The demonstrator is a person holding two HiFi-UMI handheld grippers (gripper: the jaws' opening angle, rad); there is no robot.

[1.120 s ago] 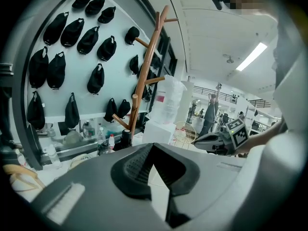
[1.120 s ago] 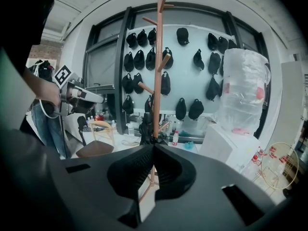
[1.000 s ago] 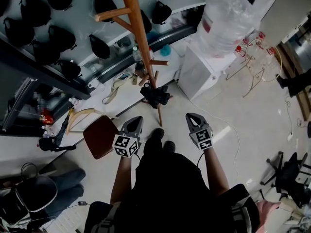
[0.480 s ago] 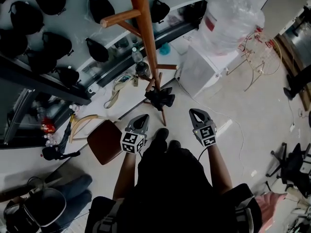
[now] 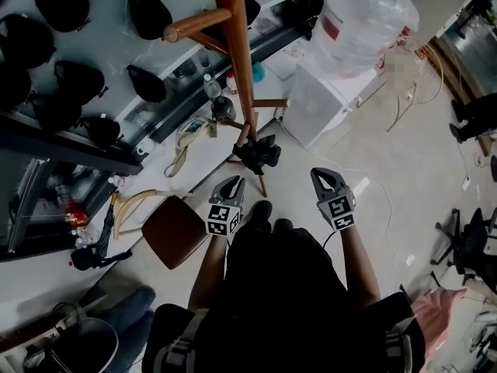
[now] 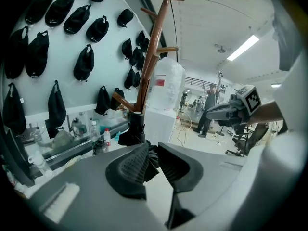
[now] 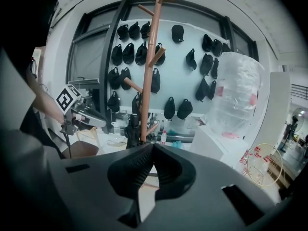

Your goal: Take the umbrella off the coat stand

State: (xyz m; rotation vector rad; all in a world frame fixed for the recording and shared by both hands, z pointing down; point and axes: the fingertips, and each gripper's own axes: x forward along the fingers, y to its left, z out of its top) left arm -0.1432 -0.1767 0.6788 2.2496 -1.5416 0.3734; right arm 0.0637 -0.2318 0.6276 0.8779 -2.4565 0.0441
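Umbrella (image 5: pixel 257 154) hangs low on the stand (image 5: pixel 237 61), untouched. The left gripper (image 5: pixel 235 182) has jaws just parting, empty; the right gripper (image 5: pixel 323 176) is clenched. Next, probably: reach in and grasp it.

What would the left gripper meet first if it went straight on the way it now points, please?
Probably the black umbrella hanging low on the coat stand, though depth is unclear. The left gripper has just been opening its fingers, nothing between them.
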